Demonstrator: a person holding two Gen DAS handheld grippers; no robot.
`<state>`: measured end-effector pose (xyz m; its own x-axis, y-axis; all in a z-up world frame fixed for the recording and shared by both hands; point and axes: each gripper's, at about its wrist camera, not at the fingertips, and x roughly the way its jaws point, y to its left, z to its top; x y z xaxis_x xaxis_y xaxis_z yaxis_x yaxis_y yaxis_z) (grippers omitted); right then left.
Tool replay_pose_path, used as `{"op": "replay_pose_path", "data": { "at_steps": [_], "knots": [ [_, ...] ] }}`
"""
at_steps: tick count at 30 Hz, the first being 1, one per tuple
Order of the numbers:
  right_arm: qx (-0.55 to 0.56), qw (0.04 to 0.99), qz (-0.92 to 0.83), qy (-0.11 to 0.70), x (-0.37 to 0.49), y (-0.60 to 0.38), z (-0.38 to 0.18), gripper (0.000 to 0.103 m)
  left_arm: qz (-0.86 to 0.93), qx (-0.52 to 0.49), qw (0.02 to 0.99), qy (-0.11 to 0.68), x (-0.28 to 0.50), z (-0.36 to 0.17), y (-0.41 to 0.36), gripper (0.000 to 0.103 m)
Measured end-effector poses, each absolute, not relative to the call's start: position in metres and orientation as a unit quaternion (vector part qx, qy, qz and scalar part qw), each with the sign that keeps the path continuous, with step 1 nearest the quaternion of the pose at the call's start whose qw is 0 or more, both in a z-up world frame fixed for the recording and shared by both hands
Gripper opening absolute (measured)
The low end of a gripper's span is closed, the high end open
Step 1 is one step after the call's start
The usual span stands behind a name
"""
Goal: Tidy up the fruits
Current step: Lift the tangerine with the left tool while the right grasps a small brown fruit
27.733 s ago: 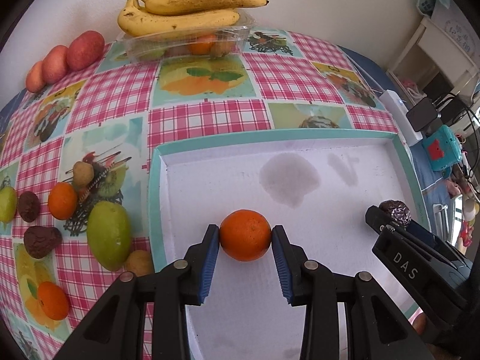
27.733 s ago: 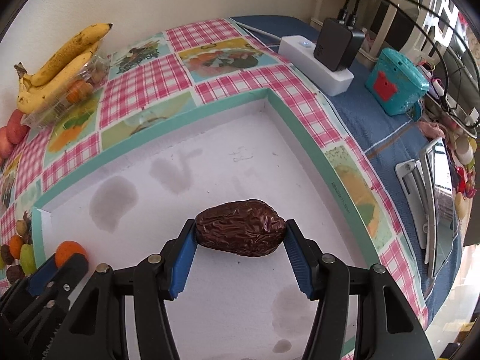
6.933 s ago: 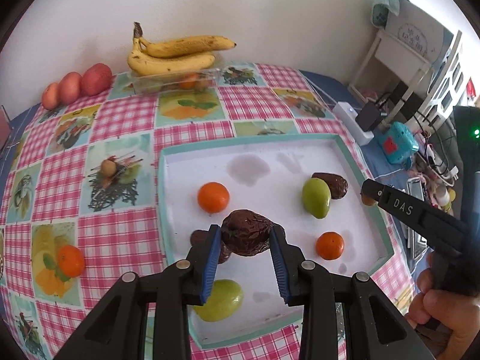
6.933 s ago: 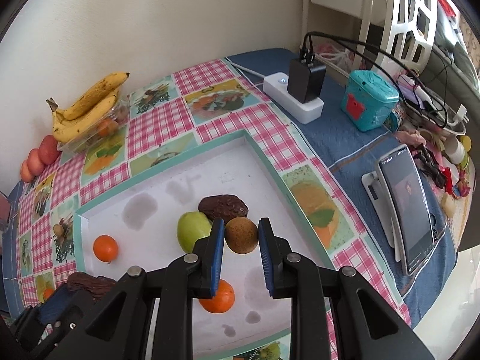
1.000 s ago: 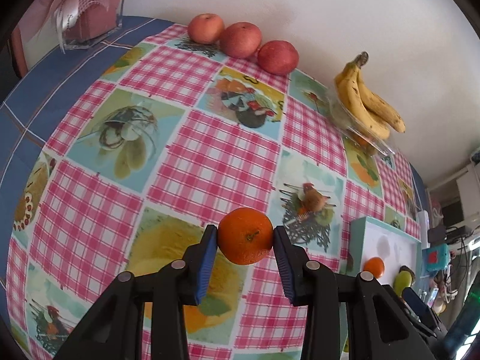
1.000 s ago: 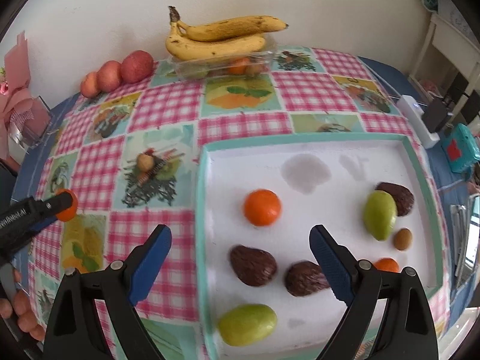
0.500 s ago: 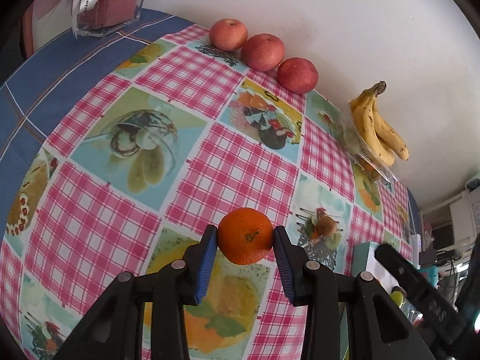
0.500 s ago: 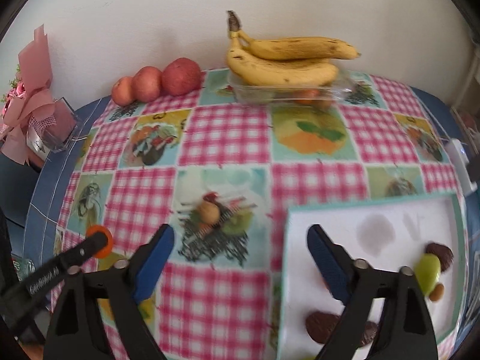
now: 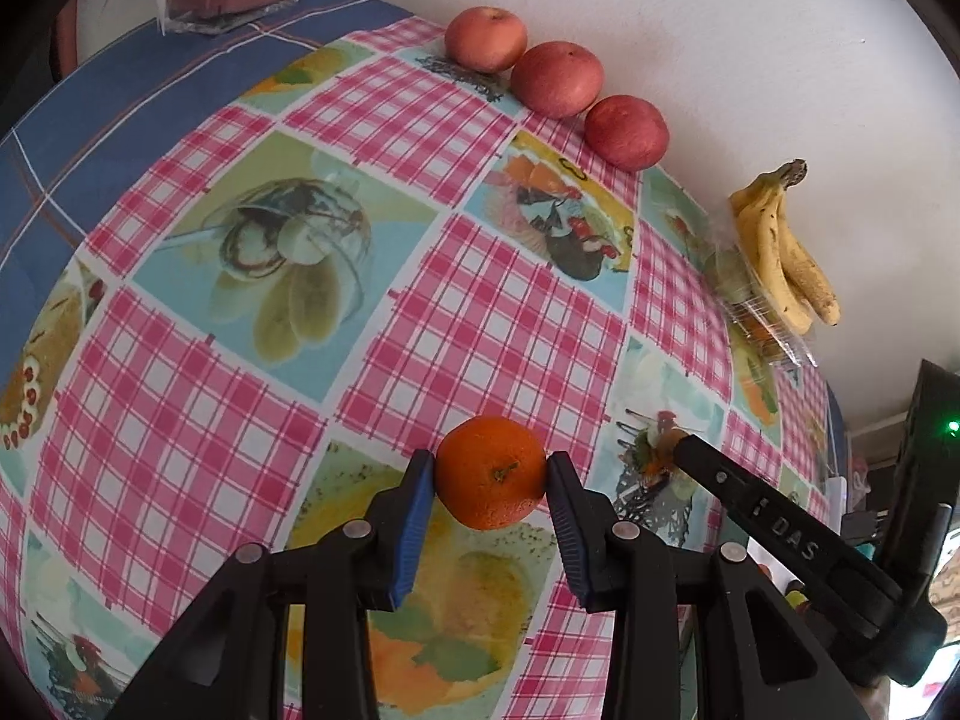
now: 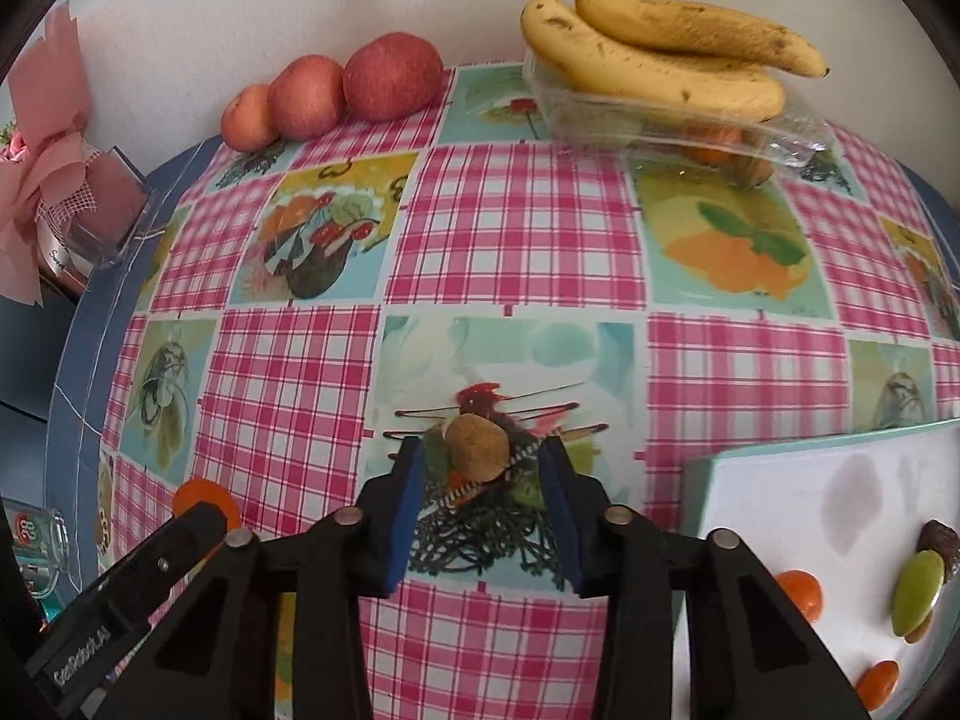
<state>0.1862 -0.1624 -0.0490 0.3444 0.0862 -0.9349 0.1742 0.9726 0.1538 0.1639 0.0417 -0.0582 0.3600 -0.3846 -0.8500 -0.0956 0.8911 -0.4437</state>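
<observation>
Holding a mandarin [image 9: 491,471] between the blue pads of my left gripper [image 9: 489,480], I have it pinched across its middle, lifted clear of the cloth, with the stem scar facing the camera. My right gripper [image 10: 480,468] has its jaws spread wide on either side of a small brown round fruit [image 10: 477,447], possibly a longan, which sits on the surface on top of a printed dessert picture; neither pad touches it yet. To do this step well, I would lower the right jaws until the pads flank the fruit's widest part, centre it so both pads meet it together, and close gently, since a small round fruit is likely to roll or squirt out from an off-centre squeeze. The busy print underneath makes its outline easy to misjudge. The mandarin should ride level toward the white tray [image 10: 780,480], whose teal rim lies to the right and already holds orange, green and dark fruits. The surface wears a pink checked cloth [image 10: 498,222] with fruit panels. Along the white wall stand three red apples [image 10: 336,90] and bananas [image 10: 648,48] lying on a clear plastic box [image 10: 690,132]; a pink wrapped gift box [image 10: 90,198] sits at the far left.
</observation>
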Motion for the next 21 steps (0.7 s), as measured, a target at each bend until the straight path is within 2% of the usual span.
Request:
{"op": "replay_pose_path", "data": {
  "at_steps": [2,5,11,21],
  "knots": [
    [0.119,0.810,-0.026,0.574,0.188,-0.162,-0.053,0.035,-0.090,-0.214,0.797,0.558,0.164,-0.058,0.041,0.040],
    [0.117,0.809,-0.029,0.575,0.190,-0.161,-0.056,0.024,-0.089,-0.213,0.798,0.557,0.164,-0.056,0.042,0.040],
    [0.119,0.815,-0.022,0.567,0.184,-0.158,-0.051,0.024,-0.080,-0.204,0.798,0.562,0.163,-0.055,0.043,0.040],
    [0.121,0.838,-0.040,0.530,0.129,-0.158,-0.009,0.024,-0.089,-0.190,0.808,0.551,0.146,-0.029,0.039,0.040]
  ]
}}
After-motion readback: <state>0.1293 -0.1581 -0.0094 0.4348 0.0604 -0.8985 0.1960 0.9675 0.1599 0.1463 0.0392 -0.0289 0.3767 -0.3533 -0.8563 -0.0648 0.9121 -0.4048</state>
